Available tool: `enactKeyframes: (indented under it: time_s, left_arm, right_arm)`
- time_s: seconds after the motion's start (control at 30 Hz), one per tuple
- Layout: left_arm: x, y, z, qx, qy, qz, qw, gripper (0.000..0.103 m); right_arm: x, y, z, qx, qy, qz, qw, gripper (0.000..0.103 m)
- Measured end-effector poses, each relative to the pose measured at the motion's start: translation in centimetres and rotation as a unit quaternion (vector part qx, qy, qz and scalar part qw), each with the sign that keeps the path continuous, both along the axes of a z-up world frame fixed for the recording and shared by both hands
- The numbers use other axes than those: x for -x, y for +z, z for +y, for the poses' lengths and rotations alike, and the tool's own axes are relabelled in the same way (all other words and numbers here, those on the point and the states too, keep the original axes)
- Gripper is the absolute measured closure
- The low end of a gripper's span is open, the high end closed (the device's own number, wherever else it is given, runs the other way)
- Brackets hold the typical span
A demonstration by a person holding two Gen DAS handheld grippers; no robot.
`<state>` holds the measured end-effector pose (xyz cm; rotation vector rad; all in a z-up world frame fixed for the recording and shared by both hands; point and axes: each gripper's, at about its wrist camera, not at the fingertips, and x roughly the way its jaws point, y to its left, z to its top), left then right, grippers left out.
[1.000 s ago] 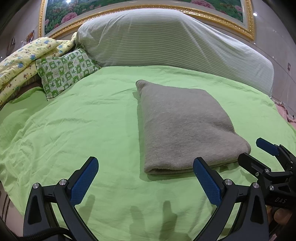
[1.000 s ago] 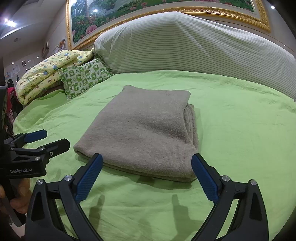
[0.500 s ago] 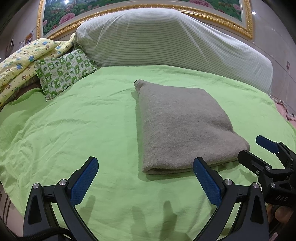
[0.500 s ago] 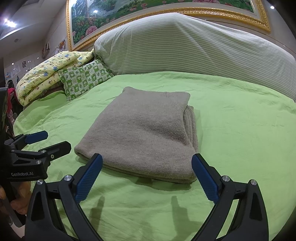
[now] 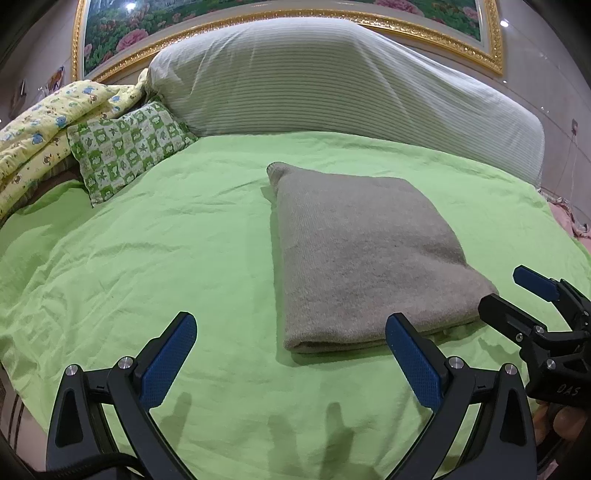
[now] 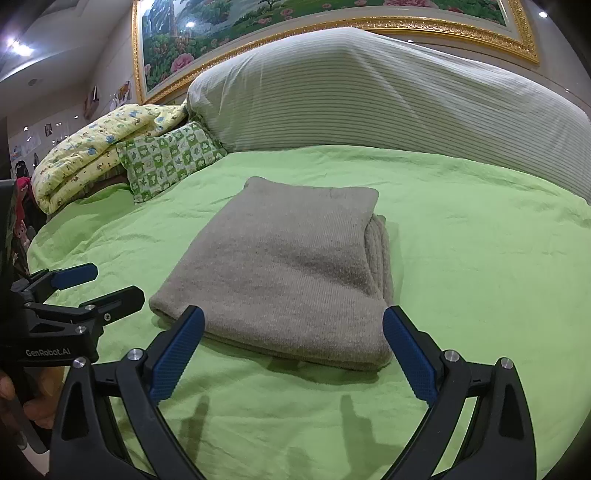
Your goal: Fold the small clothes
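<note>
Bedroom, bed with lime-green sheet [image 5: 155,258], big striped bolster [image 5: 332,81] at 12 o'clock, checked green pillow [image 5: 129,147] and yellow quilt [image 5: 33,140] at 10 o'clock, gilt-framed flower painting [image 6: 258,22] behind. Grey knit garment [image 5: 362,251] lies mid-bed, folded to a neat rectangle, layered edges stacked along its 3 o'clock side in the right view, soft, fuzzy. Left claw [image 5: 291,354] and right claw [image 6: 293,350] both spread wide, holding nothing, just short of the near hem. Fold looks about finished; if another fold follows, pinch all layers at near corners together, lift evenly.
</note>
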<state>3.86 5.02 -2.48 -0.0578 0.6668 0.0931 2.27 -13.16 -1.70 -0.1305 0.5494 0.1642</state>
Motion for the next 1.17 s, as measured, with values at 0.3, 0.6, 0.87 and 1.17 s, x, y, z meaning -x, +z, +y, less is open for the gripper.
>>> enactKeyframes:
  time_s: [0.3,0.6,0.87,1.17]
  left_arm:
    - [-0.6,0.1,0.1,-0.002,-0.003,0.007,1.0,0.001]
    - [-1.3,0.3,0.2,0.0,-0.01,0.013,0.9999,0.002]
    - [-1.5,0.7,0.3,0.002,-0.014,0.011,0.9998,0.002]
    - [-1.8,0.5,0.6,0.006,-0.007,0.017,0.9998,0.002]
  right_arm:
    - [-0.5,0.4,0.0,-0.004,-0.002,0.002,1.0,0.006]
    - [-1.0,0.7,-0.1,-0.008,-0.006,0.002,1.0,0.006]
    - [-1.2,1.0,-0.1,-0.008,-0.005,0.002,1.0,0.006]
    - [-1.3,1.0,-0.1,-0.01,-0.011,0.007,1.0,0.006]
